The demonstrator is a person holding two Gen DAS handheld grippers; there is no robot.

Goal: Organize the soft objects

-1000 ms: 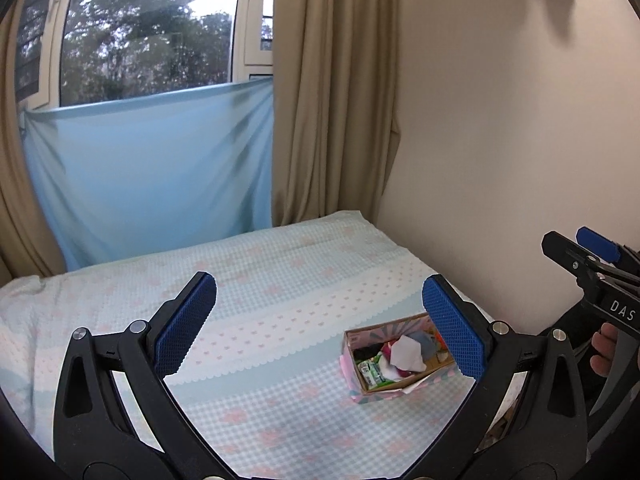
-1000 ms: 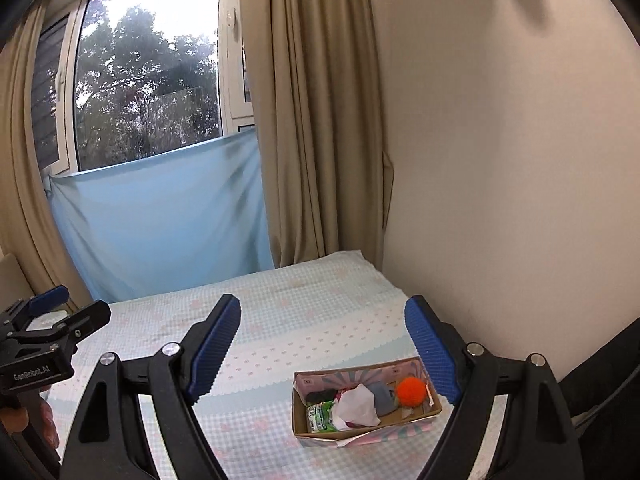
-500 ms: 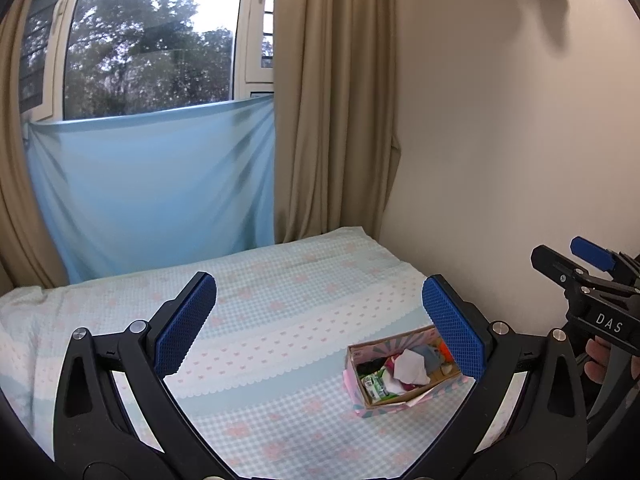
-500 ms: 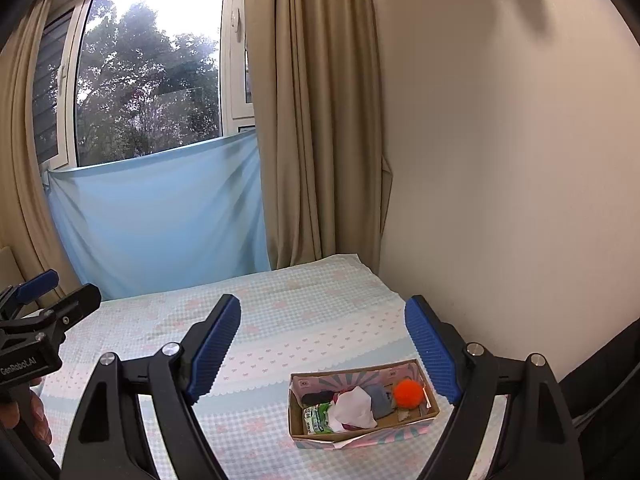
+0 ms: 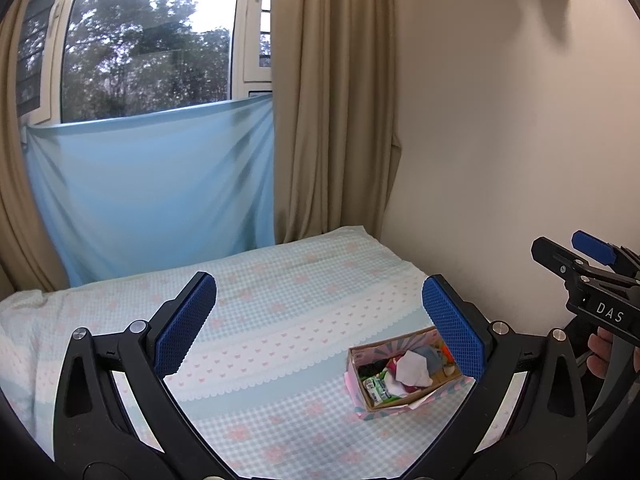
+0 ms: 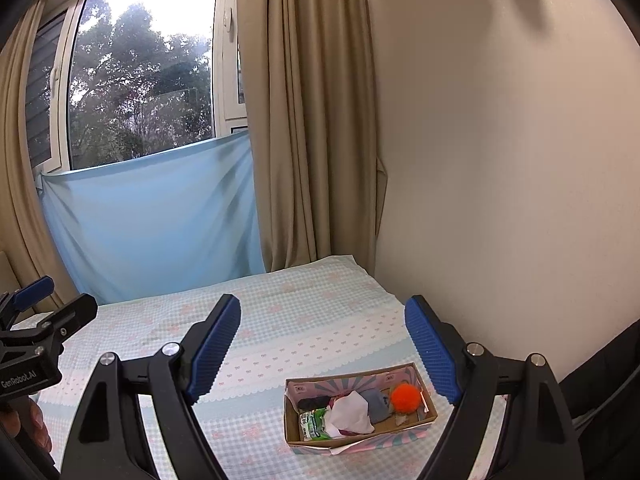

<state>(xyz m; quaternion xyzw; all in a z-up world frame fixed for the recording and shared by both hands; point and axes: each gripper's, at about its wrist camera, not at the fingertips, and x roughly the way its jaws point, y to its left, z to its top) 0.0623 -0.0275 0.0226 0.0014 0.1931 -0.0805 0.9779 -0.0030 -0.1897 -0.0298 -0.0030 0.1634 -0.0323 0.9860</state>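
Note:
A small cardboard box [image 6: 429, 416] [image 5: 353, 360] with pink patterned sides sits on the bed near the wall. Inside lie an orange pompom [image 6: 405, 397], a white cloth [image 6: 352, 412] [image 5: 412, 369], a grey cloth [image 6: 378, 402], a dark item [image 6: 312, 403] and a green-white packet [image 6: 314, 424] [image 5: 376, 387]. My right gripper [image 6: 322, 346] hangs open above the bed with nothing between its blue pads [image 6: 214, 346]. My left gripper [image 5: 320, 324] is also open and empty, with the box low and to the right behind its right pad [image 5: 454, 332].
The bed [image 5: 280, 304] has a light blue checked cover with pink hearts. A cream wall [image 6: 500, 160] runs along its right side. Beige curtains [image 6: 308, 120] and a blue cloth [image 6: 152, 216] under the window [image 6: 140, 80] close the far end. A hand [image 5: 604, 354] holds the other gripper at the right edge.
Both views have drifted slightly upward, so the box sits a little lower in frame. Both grippers stay open and empty.

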